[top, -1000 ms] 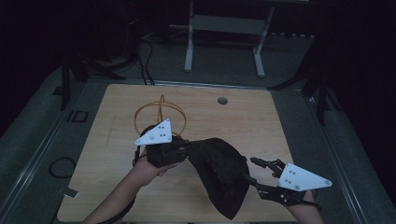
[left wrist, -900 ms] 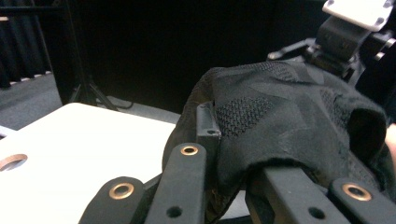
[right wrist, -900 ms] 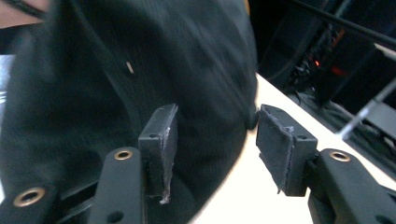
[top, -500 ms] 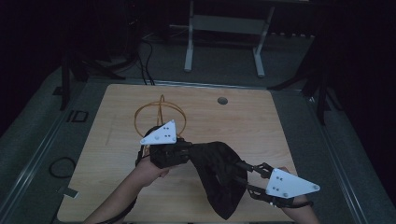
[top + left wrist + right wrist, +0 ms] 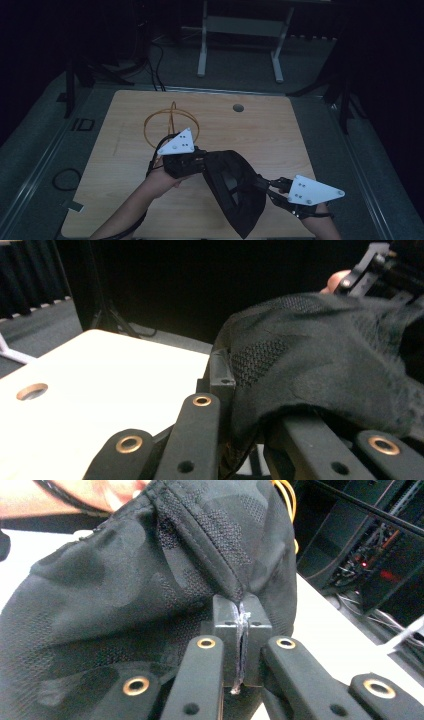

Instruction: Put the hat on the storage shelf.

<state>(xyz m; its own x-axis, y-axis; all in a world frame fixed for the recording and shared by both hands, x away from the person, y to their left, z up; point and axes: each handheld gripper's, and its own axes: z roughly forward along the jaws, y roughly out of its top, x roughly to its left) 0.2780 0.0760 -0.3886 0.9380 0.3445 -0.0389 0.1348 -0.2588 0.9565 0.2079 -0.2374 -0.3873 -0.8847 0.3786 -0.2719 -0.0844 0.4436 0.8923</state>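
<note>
- A black mesh-fabric garment with a stitched hem (image 5: 235, 192) hangs stretched between two hand-held grippers, above the near half of a light wooden table (image 5: 300, 135); its lower end droops toward the near edge of the table.
- In the right gripper view the same garment (image 5: 125, 590) bulges up and away from the jaws, its thick seam running straight down into them.
- The right gripper (image 5: 260, 184), at the garment's right side, has just been closing its jaws; in its own view the two black pads (image 5: 225, 630) meet on a thin fold of the hem, so the right gripper (image 5: 241, 630) is clamped on the cloth.
- The left gripper (image 5: 202, 164), at the garment's upper left edge, is likewise pinched shut on the fabric; in the left gripper view the cloth (image 5: 320, 370) drapes over its jaws and is tucked in between them, at the left gripper (image 5: 245, 405).
- A person's left hand (image 5: 162, 177) holds that gripper, the forearm coming in from the near edge.
- Just beyond the garment, toward the far left of the table, stands a yellow wire hoop frame (image 5: 170, 125).
- Farther off, to the garment's far right, a small round grommet hole (image 5: 238, 107) sits in the tabletop.
- Beyond the table's far edge a pale metal stand (image 5: 240, 40) rises from the dark floor.
</note>
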